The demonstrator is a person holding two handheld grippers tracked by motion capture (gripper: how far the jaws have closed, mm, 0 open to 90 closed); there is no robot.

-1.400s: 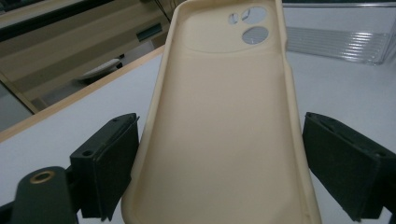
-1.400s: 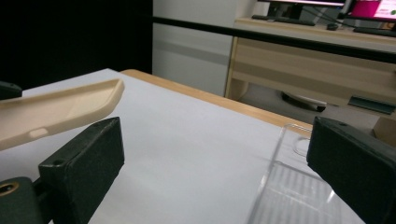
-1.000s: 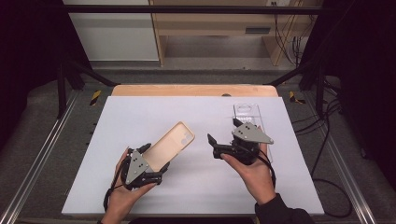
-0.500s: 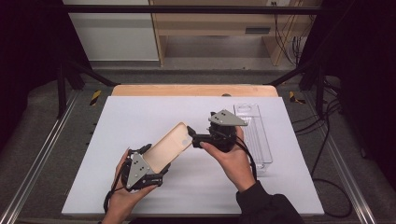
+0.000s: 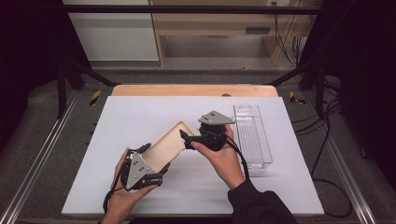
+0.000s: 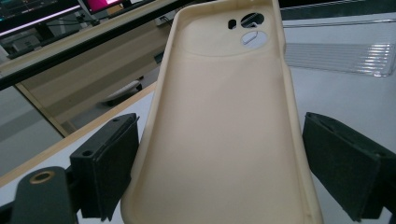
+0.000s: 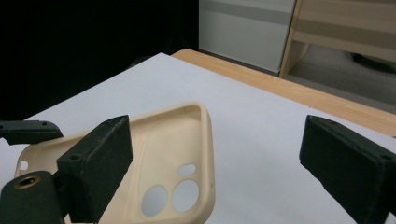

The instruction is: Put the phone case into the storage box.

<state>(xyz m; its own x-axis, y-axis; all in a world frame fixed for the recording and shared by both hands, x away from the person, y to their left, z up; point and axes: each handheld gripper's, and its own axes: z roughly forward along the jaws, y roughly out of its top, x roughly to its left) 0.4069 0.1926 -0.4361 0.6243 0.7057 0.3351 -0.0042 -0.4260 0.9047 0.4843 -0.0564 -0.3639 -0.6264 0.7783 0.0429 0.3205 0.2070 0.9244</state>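
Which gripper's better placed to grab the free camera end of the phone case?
Right. The right gripper sits open at the phone case camera end, its jaws not yet around it. The left gripper already has the opposite end between its jaws, so it's occupied.

A white counter [image 5: 140, 116] with a wooden far edge carries the things. A clear plastic tray [image 5: 252, 136] lies on its right side.

Matt plastics on a smooth white top

Between the left gripper's [image 5: 156, 158] rough black pads, a cream matt plastic phone case [image 6: 224, 121]; beyond the fingertips, a glossy clear ribbed plastic tray [image 5: 252, 136].
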